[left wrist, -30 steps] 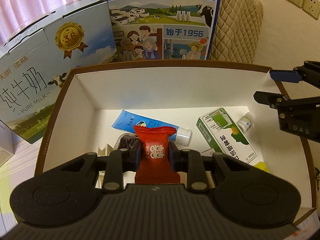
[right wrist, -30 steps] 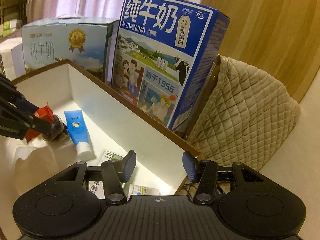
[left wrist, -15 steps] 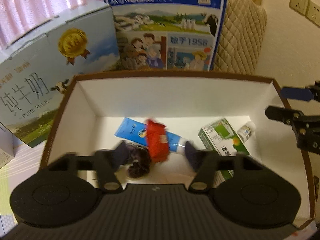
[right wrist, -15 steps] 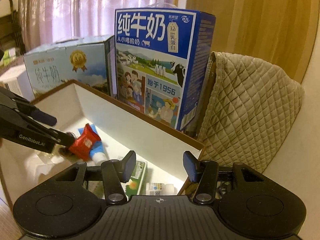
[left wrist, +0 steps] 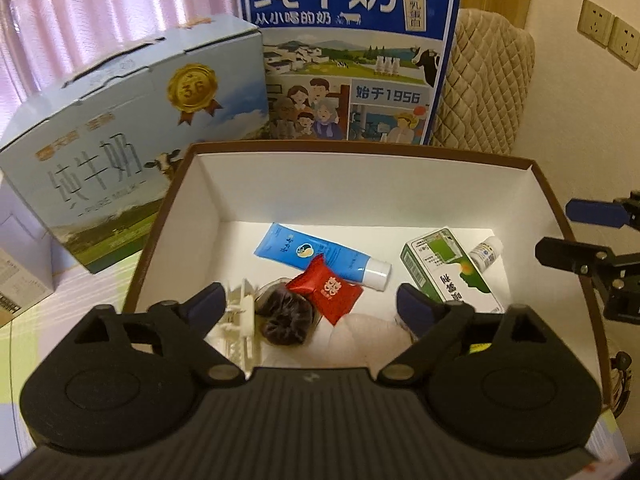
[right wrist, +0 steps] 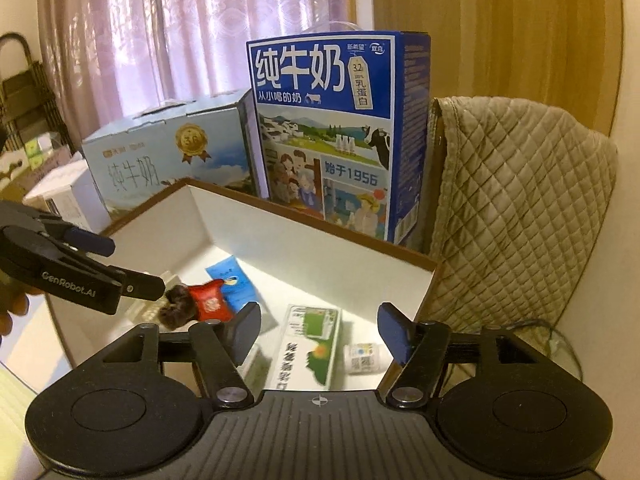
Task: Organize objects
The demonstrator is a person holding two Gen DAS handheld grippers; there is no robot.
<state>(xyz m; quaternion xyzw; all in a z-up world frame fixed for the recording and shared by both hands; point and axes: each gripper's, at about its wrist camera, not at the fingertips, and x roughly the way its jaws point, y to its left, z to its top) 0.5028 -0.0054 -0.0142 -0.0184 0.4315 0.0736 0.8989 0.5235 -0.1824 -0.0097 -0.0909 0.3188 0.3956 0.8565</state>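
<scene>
1. Now the left gripper [left wrist: 308, 306] hangs over the near end of the white-lined box [left wrist: 360, 184]; its jaws have just been opening and stand wide, with nothing pressed between the pads.
2. Below that gap the red candy packet [left wrist: 326, 294] lies loose on the box floor, tilted, leaning on the dark scrunchie [left wrist: 286, 318] and overlapping the blue tube [left wrist: 316, 256].
3. The blue tube lies slantwise on the floor, white cap toward the right side of the left wrist view.
4. A white plastic piece [left wrist: 240, 316] sits just beside the scrunchie on its left, by the left finger.
5. A pale pinkish soft thing [left wrist: 360, 334] lies at the near edge; what it is I cannot tell.
6. The green and white carton [left wrist: 448, 276] lies flat at the right of the floor, and a small white bottle [left wrist: 486, 252] lies on its side just beside it, near the right wall.
7. The right gripper [right wrist: 318, 334] hovers above the carton and the small bottle; its jaws have just been opening and stand about half apart, holding nothing.
8. In the left wrist view the right gripper's fingers [left wrist: 592, 212] show past the right rim of the box.
9. Behind the box stand a pale blue milk case [left wrist: 132, 140] on the left and an upright dark blue milk carton box [left wrist: 348, 52], with a quilted beige cover [left wrist: 488, 88] to its right.
10. Two wall sockets [left wrist: 612, 36] show at upper right, and pink curtains [left wrist: 100, 12] hang behind.
</scene>
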